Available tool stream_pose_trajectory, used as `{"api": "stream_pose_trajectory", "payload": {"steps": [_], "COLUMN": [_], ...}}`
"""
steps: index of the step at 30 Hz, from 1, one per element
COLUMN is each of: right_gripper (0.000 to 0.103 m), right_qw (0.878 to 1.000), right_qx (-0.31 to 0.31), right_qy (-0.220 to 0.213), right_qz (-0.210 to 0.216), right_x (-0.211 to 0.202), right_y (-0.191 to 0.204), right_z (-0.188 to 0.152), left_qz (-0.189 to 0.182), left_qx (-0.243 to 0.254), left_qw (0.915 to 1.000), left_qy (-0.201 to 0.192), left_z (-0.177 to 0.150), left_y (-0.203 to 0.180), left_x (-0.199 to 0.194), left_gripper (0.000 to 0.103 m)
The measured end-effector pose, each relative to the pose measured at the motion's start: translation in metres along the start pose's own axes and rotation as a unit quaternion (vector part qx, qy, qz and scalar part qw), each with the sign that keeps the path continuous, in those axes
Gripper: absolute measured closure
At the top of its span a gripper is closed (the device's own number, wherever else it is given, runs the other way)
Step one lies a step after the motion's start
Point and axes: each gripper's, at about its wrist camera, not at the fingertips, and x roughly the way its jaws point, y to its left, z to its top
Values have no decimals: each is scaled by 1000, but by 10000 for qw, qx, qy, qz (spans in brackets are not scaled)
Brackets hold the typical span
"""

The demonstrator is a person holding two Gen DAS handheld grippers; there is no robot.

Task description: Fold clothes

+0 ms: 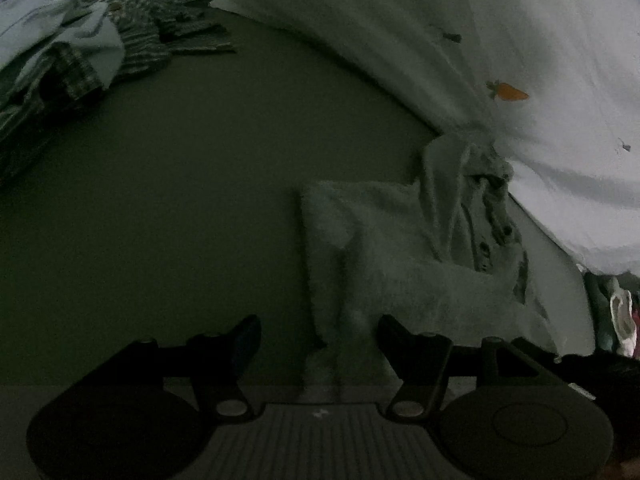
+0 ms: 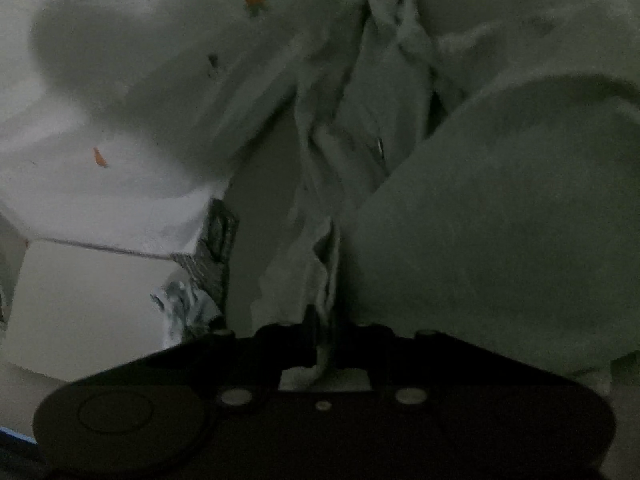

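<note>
Right gripper (image 2: 324,344), jaws pinched on an edge of pale fleecy garment (image 1: 400,240) lying part-flat on the green surface (image 1: 180,200); left gripper (image 1: 320,332), jaws wide, poised at its near edge: should probably bite deep, keeping fabric taut.

A home, most likely a bedroom or laundry corner, dimly lit: a white sheet (image 1: 520,60) printed with small carrots (image 1: 508,92) drapes over a plain surface (image 1: 180,200), with a heap of checked clothes (image 1: 132,36) and a fluffy garment (image 1: 380,240) lying about.
</note>
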Motion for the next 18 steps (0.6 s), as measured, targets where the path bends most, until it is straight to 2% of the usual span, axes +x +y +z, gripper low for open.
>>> {"api": "stream_pose_trajectory", "payload": {"steps": [5, 8, 12, 14, 18], "right_gripper": [97, 97, 97, 97, 97], "right_qw": [9981, 9939, 9866, 9855, 9840], "right_qx": [-305, -526, -689, -634, -611], "right_qy": [-458, -645, -680, -694, -644], "right_qz": [-285, -730, -1312, -1410, -1544], "right_x": [-33, -54, -60, -63, -59], "right_y": [6, -1, -16, -26, -33], "right_z": [9, 11, 10, 8, 6], "left_qz": [-26, -127, -89, -4, 37], "left_qx": [373, 500, 809, 1045, 1180], "left_qw": [9993, 9986, 9964, 9943, 9927], "left_qy": [11, 103, 225, 220, 229], "left_z": [-2, -5, -13, -16, -17], "left_y": [-16, -25, -37, -43, -44], "left_x": [3, 8, 16, 17, 17], "left_gripper": [35, 31, 27, 25, 21]}}
